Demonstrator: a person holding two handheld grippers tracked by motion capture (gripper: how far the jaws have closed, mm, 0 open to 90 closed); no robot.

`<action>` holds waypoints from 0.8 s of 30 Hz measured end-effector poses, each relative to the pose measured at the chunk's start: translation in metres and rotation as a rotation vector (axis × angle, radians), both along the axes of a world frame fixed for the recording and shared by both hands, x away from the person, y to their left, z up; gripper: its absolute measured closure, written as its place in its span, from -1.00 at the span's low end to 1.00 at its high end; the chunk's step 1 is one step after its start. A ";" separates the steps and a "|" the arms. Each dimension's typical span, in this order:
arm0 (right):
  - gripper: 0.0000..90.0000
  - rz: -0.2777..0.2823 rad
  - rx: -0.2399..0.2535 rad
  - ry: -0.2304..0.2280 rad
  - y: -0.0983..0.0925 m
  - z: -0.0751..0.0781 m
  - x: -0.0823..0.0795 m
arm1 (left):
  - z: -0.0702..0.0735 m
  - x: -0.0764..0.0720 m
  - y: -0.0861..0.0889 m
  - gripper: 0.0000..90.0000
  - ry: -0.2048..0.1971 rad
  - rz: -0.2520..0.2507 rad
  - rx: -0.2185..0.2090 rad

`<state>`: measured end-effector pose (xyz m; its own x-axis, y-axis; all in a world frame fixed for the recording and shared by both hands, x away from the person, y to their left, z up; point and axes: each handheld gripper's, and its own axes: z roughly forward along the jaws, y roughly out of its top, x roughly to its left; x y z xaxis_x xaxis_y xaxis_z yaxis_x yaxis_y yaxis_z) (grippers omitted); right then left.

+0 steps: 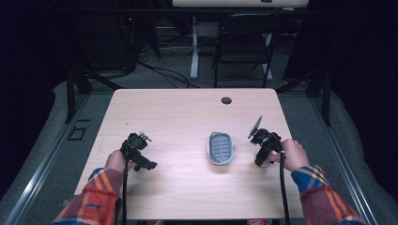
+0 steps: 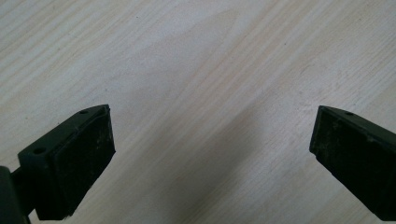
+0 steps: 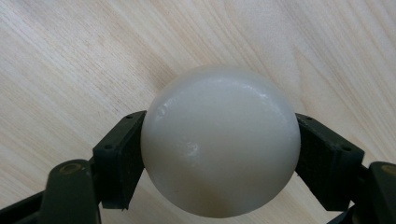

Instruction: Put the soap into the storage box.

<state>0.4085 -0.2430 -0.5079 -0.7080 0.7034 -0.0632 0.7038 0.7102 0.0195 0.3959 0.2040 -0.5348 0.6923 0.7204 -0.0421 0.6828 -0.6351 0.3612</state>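
The right gripper (image 3: 219,154) is clamped on a smooth white ball (image 3: 219,140), its two black pads pressing the ball's opposite flanks roughly at the widest line, with the pale wooden surface (image 3: 70,56) close behind it; in the high view the ball (image 1: 261,161) sits under the right gripper (image 1: 263,157) near the surface's right edge, just beside a grey oval tray (image 1: 220,148) with a slotted floor. The main risk, as I judge it, is the ball itself — glossy, round and hard-looking, it meets each flat pad on only a small patch, so a quick swing or any tilt of the hand could let it squirt out forward or downward. Once loose it would likely roll, and the near and right edges of the surface are not far off. If the tray is the goal, a release from too high could make the ball bounce out over the low rim — a low, slow set-down looks safer. The left gripper (image 1: 136,152) rests well apart on the left with its jaws wide and nothing between them, too far off to catch anything.
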 end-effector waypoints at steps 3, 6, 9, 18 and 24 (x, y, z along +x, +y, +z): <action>-0.47 0.008 0.002 -0.005 0.003 0.001 0.001 | 0.000 0.000 0.000 -1.00 0.001 0.000 0.000; -0.47 0.016 0.001 -0.003 0.007 0.001 0.002 | 0.000 0.000 0.000 -1.00 0.002 -0.001 0.000; -0.47 0.031 -0.008 -0.005 0.011 0.002 0.004 | 0.000 0.000 0.000 -1.00 0.003 0.000 0.001; -0.47 0.054 0.001 -0.004 0.024 0.006 0.008 | 0.000 0.000 0.000 -1.00 0.003 -0.001 0.001; -0.47 0.069 -0.002 -0.004 0.031 0.008 0.011 | 0.000 0.000 0.000 -1.00 0.002 -0.002 0.001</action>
<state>0.4196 -0.2119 -0.4998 -0.7543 0.6530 -0.0681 0.6533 0.7568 0.0207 0.3960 0.2036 -0.5351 0.6934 0.7193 -0.0429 0.6824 -0.6364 0.3595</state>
